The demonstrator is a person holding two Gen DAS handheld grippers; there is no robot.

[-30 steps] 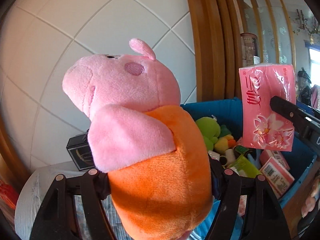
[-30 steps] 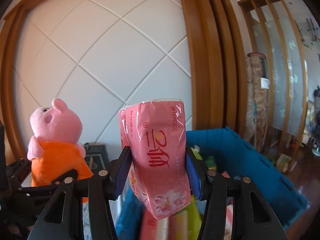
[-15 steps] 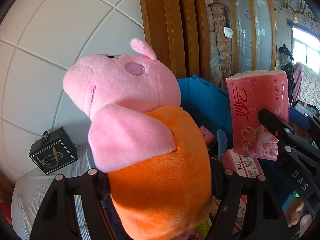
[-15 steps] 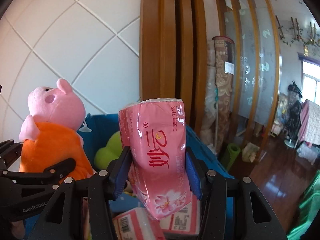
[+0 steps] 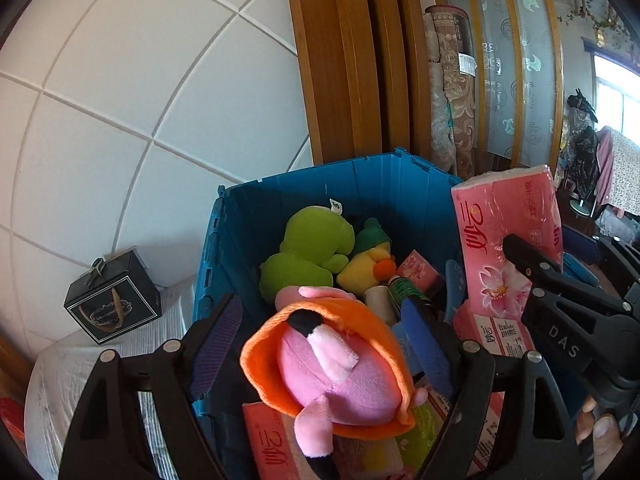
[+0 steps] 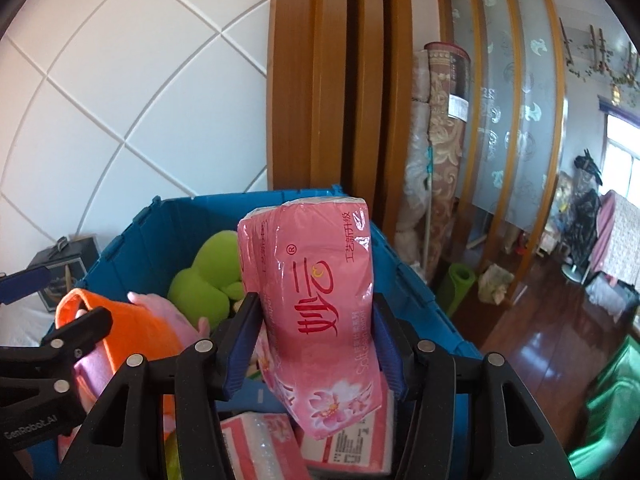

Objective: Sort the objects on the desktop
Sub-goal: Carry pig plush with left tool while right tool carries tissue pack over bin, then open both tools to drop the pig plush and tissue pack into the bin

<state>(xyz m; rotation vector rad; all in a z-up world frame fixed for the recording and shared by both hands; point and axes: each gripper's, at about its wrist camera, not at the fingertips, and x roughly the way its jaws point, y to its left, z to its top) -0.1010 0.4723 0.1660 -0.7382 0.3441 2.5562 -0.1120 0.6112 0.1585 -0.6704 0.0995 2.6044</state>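
My left gripper (image 5: 320, 344) stands open over the blue crate (image 5: 372, 184). The pink pig plush in an orange dress (image 5: 340, 364) lies head-down between its spread fingers, free of the pads, on the things in the crate; it also shows in the right wrist view (image 6: 132, 340). My right gripper (image 6: 316, 336) is shut on a pink tissue pack (image 6: 316, 288) and holds it upright above the crate (image 6: 404, 280). The pack also shows at the right of the left wrist view (image 5: 508, 240).
In the crate lie a green frog plush (image 5: 308, 252), a yellow duck plush (image 5: 368, 266) and several pink tissue packs (image 5: 276, 440). A black gift box (image 5: 112, 300) stands on the white table left of the crate. A white tiled wall and wooden frame are behind.
My left gripper has opened and let go of the pig plush, which has dropped head-down into the crate. Both grippers have tilted down over the crate. The right still holds the tissue pack.
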